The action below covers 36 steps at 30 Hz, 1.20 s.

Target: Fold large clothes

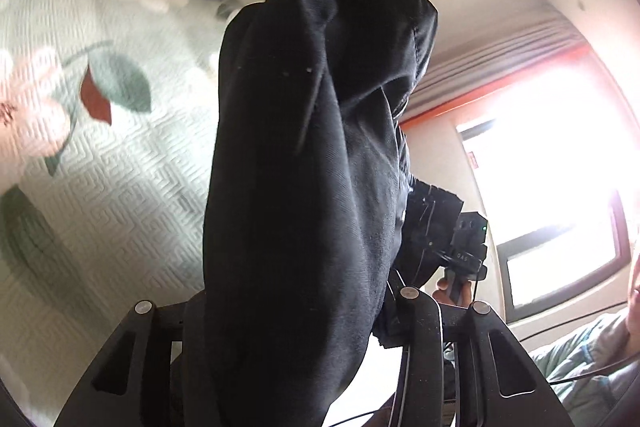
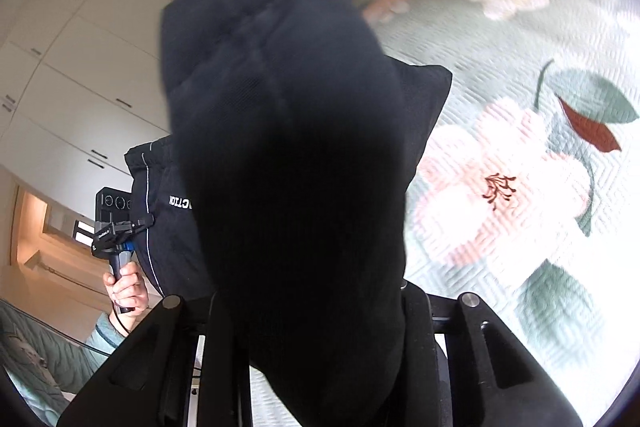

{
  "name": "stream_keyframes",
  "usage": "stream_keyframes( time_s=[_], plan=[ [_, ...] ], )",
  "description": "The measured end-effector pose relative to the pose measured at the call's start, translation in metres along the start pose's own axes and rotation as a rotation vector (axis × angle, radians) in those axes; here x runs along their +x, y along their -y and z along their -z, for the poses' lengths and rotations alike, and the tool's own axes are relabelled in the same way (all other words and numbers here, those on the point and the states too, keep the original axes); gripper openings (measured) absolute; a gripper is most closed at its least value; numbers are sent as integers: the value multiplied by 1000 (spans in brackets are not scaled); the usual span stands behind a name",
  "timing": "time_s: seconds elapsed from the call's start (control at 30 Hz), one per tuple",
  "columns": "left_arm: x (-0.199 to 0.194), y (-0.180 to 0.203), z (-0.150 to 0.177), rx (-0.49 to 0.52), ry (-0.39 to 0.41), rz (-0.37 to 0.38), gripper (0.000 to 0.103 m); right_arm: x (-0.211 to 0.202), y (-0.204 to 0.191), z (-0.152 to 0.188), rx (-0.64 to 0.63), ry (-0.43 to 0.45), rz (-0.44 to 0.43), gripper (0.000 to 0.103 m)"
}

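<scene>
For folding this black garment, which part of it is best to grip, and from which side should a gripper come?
Grip the top edge near its two ends, coming from above, as now: the left gripper and right gripper each clamp a bunch of the black garment, and it hangs freely over the floral bedspread. Taking only the bunched middle would probably leave it crumpled.

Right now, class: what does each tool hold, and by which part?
Both tools, left tool and right tool, grip the same black garment, each bunching a fold of fabric; which part of it cannot be told.
</scene>
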State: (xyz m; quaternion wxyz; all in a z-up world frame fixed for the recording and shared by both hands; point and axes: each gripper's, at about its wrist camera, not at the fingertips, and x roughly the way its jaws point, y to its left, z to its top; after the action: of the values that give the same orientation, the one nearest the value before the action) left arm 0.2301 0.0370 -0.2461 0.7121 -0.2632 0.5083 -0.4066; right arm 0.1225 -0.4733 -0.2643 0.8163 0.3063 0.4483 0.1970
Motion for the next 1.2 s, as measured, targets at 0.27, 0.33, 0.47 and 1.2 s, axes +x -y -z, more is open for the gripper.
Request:
stream_keyframes(
  time_s=[0.27, 0.33, 0.47, 1.2],
  plan=[
    [-58, 34, 45, -14, 32, -4, 46, -53, -74, 42, -65, -48, 58, 33],
    [-62, 31, 61, -44, 13, -8, 46, -56, -80, 57, -55, -74, 76, 33],
    [-63, 13, 96, -108, -44, -17, 46, -42, -75, 95, 13, -134, 105, 33],
    [-61, -150, 155, -363, -197, -282, 65, 3, 28, 187, 340, -97, 387, 70]
  ],
)
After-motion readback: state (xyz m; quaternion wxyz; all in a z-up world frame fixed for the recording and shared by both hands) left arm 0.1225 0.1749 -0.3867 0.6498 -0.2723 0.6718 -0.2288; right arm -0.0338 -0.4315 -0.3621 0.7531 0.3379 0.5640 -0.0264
